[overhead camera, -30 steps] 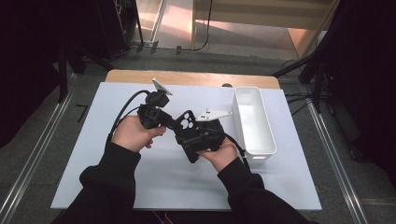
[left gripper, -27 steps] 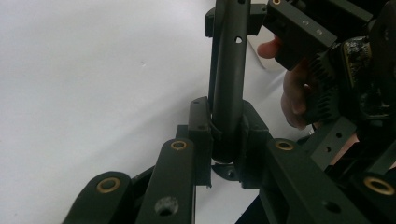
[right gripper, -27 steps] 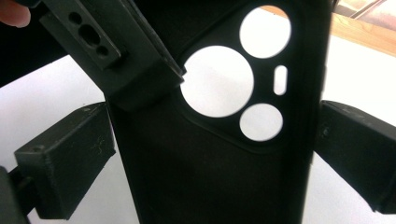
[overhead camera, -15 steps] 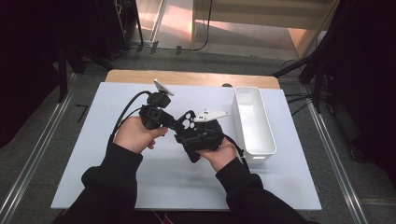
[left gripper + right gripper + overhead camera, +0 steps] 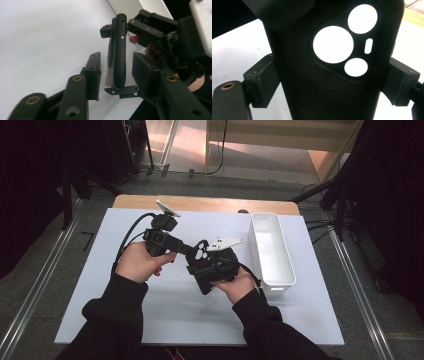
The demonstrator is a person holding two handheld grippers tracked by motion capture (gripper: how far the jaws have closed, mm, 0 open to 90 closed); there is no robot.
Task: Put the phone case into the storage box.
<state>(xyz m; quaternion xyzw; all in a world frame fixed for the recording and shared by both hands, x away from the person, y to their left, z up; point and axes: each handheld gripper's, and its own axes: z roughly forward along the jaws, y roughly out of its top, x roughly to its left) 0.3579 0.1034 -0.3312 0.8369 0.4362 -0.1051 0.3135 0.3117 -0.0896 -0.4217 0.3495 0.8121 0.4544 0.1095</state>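
Phone case (image 5: 332, 75), black, camera cutouts: held in air above surface (image 5: 150, 320), between your two hands.

Right tool (image 5: 332, 82): pads pinching case across its width.

Left tool (image 5: 115, 75): jaws have just been opening, now spread; case stands edge-on between them, gap visible both sides.

Handoff looks done: keep right pinch firm, draw left tool straight back off case edges, no twisting.

White bin (image 5: 272, 252) on surface, right of hands: looks empty.
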